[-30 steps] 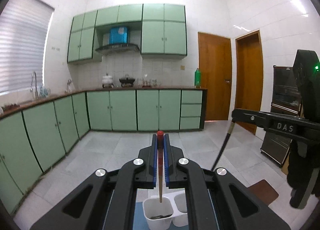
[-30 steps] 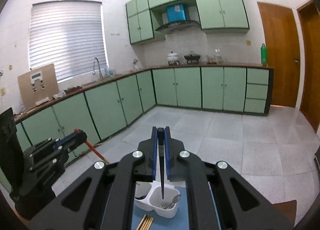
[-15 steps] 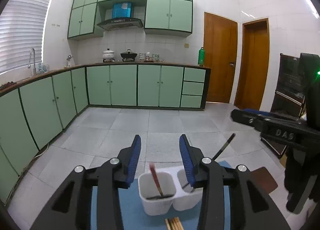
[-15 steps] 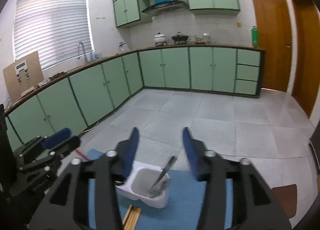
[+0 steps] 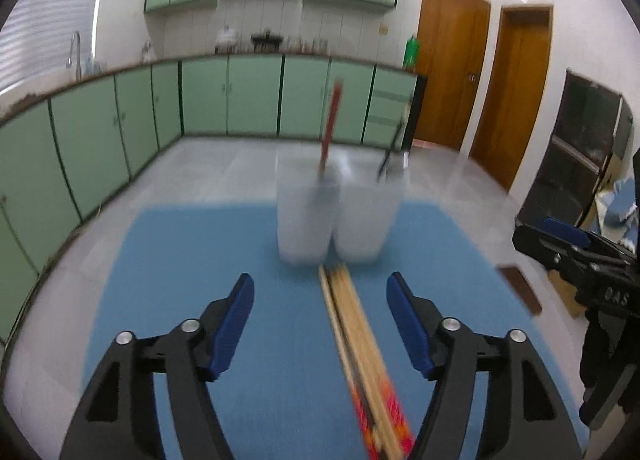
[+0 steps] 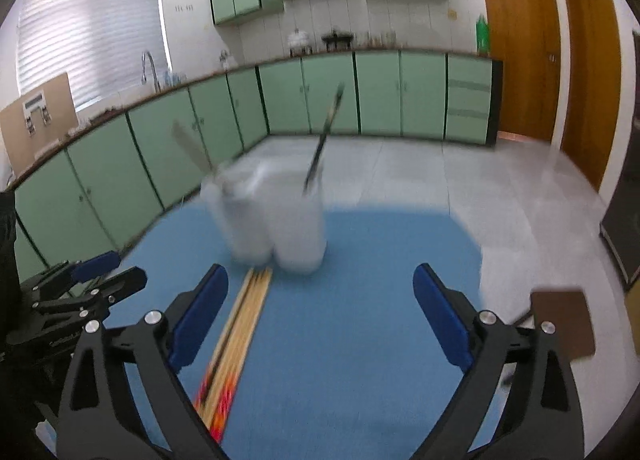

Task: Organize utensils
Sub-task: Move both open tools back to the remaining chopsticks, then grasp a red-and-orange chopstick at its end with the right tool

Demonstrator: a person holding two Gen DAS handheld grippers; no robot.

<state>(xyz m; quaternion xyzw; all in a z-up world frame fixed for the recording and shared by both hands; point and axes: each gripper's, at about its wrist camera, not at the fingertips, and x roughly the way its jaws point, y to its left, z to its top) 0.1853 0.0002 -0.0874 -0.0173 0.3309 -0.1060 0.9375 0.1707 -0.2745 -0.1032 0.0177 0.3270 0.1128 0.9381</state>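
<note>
L gripper: blue-padded jaws wide apart, nothing held, low over blue mat. R gripper: same, wide apart, empty. White two-compartment plastic holder upright on mat w/ utensils inside; bundle of wooden chopsticks lies flat just in front.

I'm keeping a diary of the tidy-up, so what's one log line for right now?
left tongs: open, empty | right tongs: open, empty | white plastic two-cup holder: two utensils inside | wooden chopsticks bundle: on blue mat

Right gripper jaws wide apart over blue mat; chopsticks beside blurred, seemingly two-compartment white holder
</note>
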